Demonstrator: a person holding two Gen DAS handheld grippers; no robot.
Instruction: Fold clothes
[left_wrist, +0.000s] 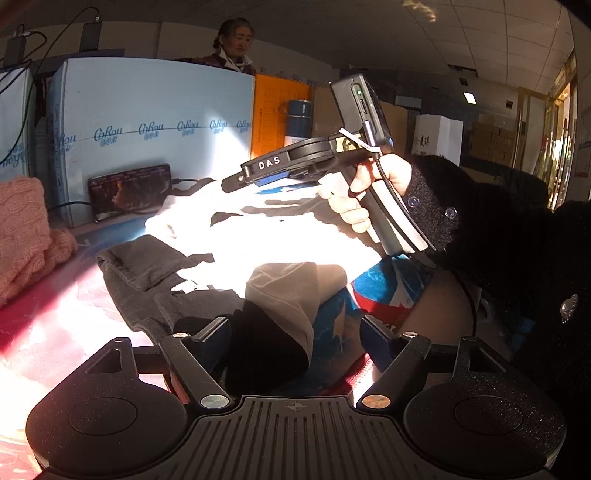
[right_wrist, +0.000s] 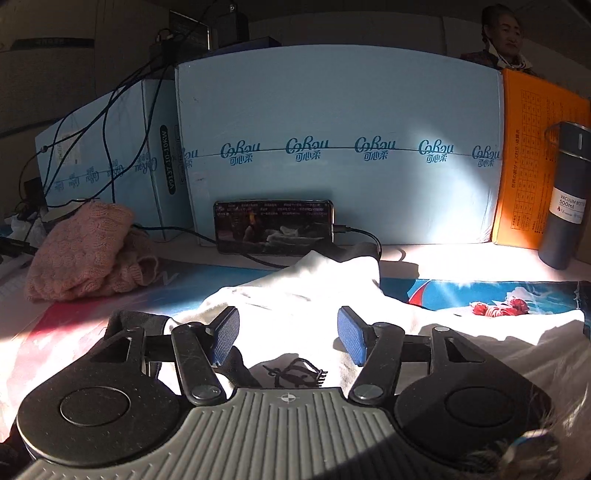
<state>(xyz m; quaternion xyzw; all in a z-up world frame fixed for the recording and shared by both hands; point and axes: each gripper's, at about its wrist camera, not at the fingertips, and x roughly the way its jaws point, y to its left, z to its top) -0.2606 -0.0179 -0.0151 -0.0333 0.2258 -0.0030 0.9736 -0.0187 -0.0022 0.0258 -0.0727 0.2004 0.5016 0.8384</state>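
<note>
1. Your left gripper (left_wrist: 295, 332) stands with its jaws spread wide and nothing between them. The garment (left_wrist: 280, 236), white with black sleeves and cuffs, lies on the table (left_wrist: 55, 332) straight ahead at twelve o'clock, its near fold dipping into the gap between the fingers without either pad visibly touching it.
2. Your right gripper (right_wrist: 288, 334) is likewise spread, blue pads (right_wrist: 351, 336) apart and pinching nothing. The garment's white body lies under and ahead of it (a small dark printed motif shows just below the gap), and a black cuff (right_wrist: 136, 321) sits at ten o'clock beside the left finger.
3. Only the left wrist view shows your right hand (left_wrist: 373, 188) wrapped on the other tool's handle at two o'clock, raised above the cloth, with a black sleeve (left_wrist: 498, 229) behind it. From this side angle you cannot tell how far that tool's fingers part.
4. Only the right wrist view shows the vacuum bottle (right_wrist: 565, 199) in full at three o'clock, next to the orange box (right_wrist: 524, 177).
5. Both views show the phone (right_wrist: 273, 227) leaning on the blue carton (right_wrist: 332, 110) at twelve o'clock beyond the garment, the pink knit (right_wrist: 81, 251) at nine to ten o'clock, well apart from it, and a person (right_wrist: 506, 37) seated behind the boxes.
</note>
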